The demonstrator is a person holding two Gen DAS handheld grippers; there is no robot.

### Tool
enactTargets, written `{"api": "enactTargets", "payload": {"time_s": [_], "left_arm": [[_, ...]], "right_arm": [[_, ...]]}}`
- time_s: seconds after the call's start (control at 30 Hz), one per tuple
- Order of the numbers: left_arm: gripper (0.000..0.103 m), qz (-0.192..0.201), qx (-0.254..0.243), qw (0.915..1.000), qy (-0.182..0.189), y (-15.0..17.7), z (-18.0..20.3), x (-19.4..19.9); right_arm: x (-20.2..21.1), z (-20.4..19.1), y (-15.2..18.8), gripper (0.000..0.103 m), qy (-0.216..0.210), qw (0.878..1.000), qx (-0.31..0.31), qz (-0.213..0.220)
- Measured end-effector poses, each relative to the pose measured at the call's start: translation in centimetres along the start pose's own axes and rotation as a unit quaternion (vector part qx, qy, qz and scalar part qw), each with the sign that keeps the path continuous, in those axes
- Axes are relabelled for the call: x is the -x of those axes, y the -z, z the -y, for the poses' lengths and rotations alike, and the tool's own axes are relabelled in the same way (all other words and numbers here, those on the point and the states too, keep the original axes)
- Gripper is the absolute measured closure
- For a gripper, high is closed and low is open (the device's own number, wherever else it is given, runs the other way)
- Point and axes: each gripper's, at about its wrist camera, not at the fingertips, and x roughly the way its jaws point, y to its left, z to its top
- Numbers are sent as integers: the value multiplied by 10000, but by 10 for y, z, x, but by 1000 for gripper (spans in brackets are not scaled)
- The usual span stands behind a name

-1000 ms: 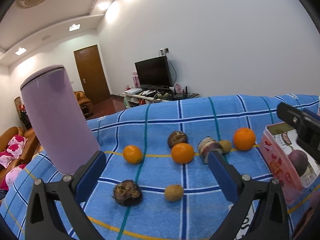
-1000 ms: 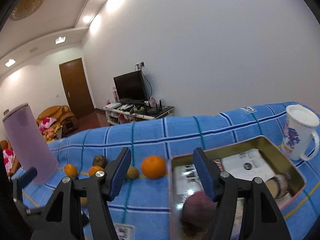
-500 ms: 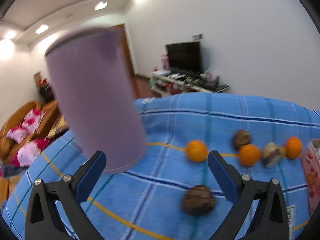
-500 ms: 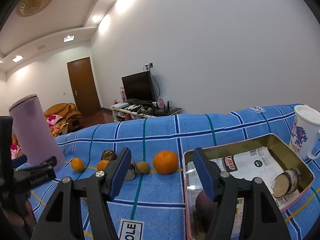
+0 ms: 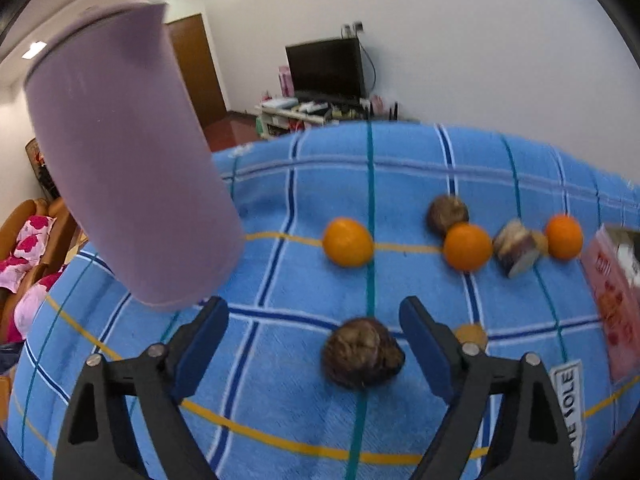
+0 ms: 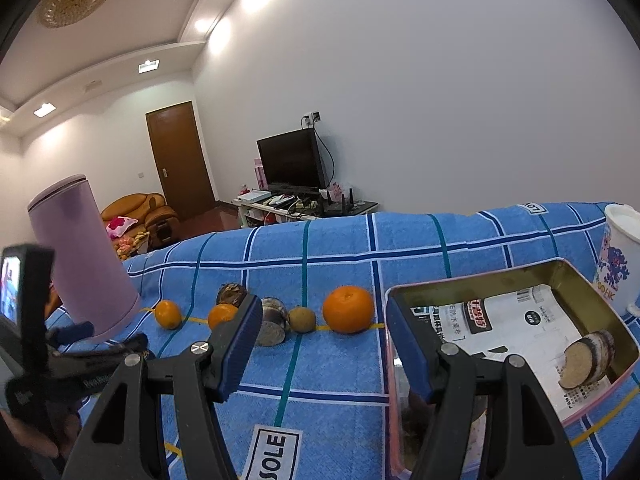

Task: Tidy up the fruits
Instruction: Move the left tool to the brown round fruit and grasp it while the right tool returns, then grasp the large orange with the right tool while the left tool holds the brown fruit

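Closing around the rough brown fruit, the left gripper has it between its jaws, nearer the right pad, no pad pressing yet. Being knobbly and rounded, it could roll aside on the soft checked cloth and slip an off-centre pinch. Just left stands a smooth lilac tumbler, liable to be knocked. The right gripper hangs wide and empty by the metal tin; glossy oranges lie farther off.

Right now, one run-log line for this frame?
left gripper: closing, brown fruit between fingers, ungripped | right gripper: open, empty | tin: cut piece inside
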Motion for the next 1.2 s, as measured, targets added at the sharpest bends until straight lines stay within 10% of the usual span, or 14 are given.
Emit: {"api": "enactTargets", "payload": {"time_s": [0.17, 0.3, 0.77, 0.93, 1.2], "left_arm": [[22, -498, -27, 9985, 212, 7, 5, -16], [52, -644, 25, 9965, 539, 10, 9, -22], [55, 580, 486, 9942, 764, -4, 5, 21], [55, 733, 471, 9932, 770, -4, 3, 29], [55, 740, 445, 9942, 648, -3, 2, 29]], "right_arm": [[0, 1, 0, 37, -4, 10000, -1, -3], [-1, 1, 0, 37, -8, 10000, -49, -38], [-14, 34, -13, 37, 185, 9967, -489, -615], [-35, 14, -33, 37, -35, 9930, 477, -1083], [-106, -15, -35, 39, -75, 9497, 2099, -2324]]}}
